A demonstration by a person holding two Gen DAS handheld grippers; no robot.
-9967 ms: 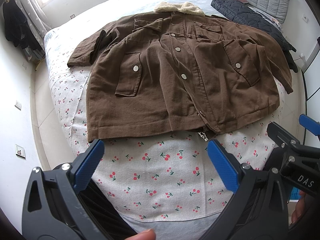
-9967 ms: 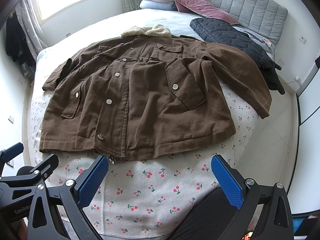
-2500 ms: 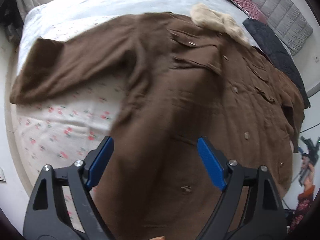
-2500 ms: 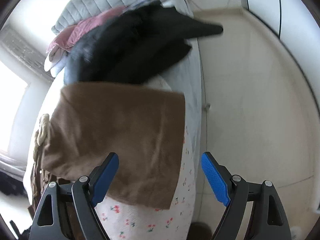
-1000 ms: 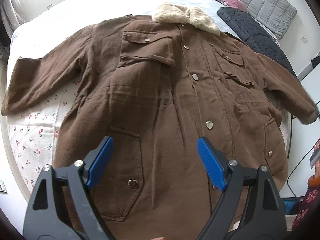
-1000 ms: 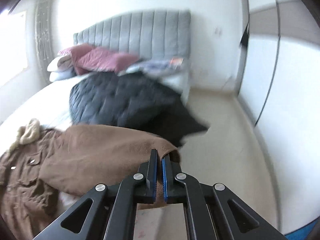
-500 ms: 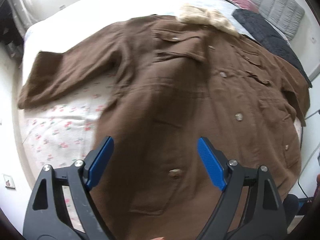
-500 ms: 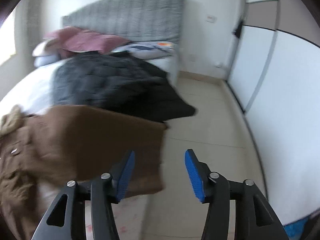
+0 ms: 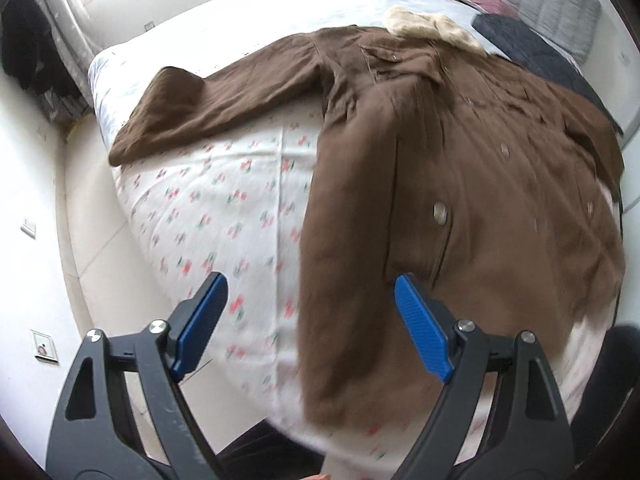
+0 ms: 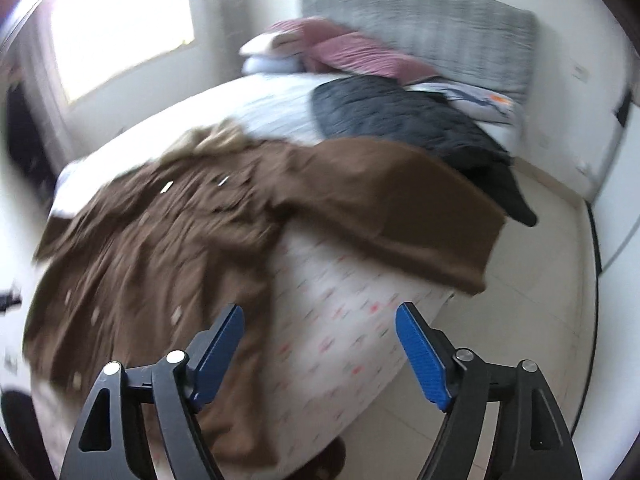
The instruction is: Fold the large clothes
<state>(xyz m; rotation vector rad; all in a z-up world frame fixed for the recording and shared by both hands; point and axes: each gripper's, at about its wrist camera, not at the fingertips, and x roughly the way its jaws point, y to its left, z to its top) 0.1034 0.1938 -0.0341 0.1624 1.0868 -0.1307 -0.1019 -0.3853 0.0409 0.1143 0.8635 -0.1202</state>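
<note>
A large brown coat [image 9: 460, 184] with a cream fleece collar [image 9: 432, 26] lies front up on the bed, both sleeves spread out. Its left sleeve [image 9: 216, 108] stretches toward the bed's corner. My left gripper [image 9: 310, 322] is open above the coat's lower left edge, with nothing between its fingers. In the right wrist view the coat [image 10: 160, 248] is blurred and its other sleeve [image 10: 400, 208] lies over the bed's edge. My right gripper [image 10: 320, 348] hovers over the cherry-print sheet [image 10: 340, 308]; its jaws are opening and hold nothing.
A black quilted jacket [image 10: 408, 124] lies beside the coat near the grey headboard [image 10: 420, 28]. Pink and white pillows [image 10: 320, 48] sit at the bed's head. Bare floor [image 10: 532, 320] runs along the bed's right side; a wall [image 9: 28, 220] stands close on the left.
My right gripper has let go of the coat's sleeve, opened wide and swung back toward the coat. The left gripper has slid toward the coat's left edge, still open.
</note>
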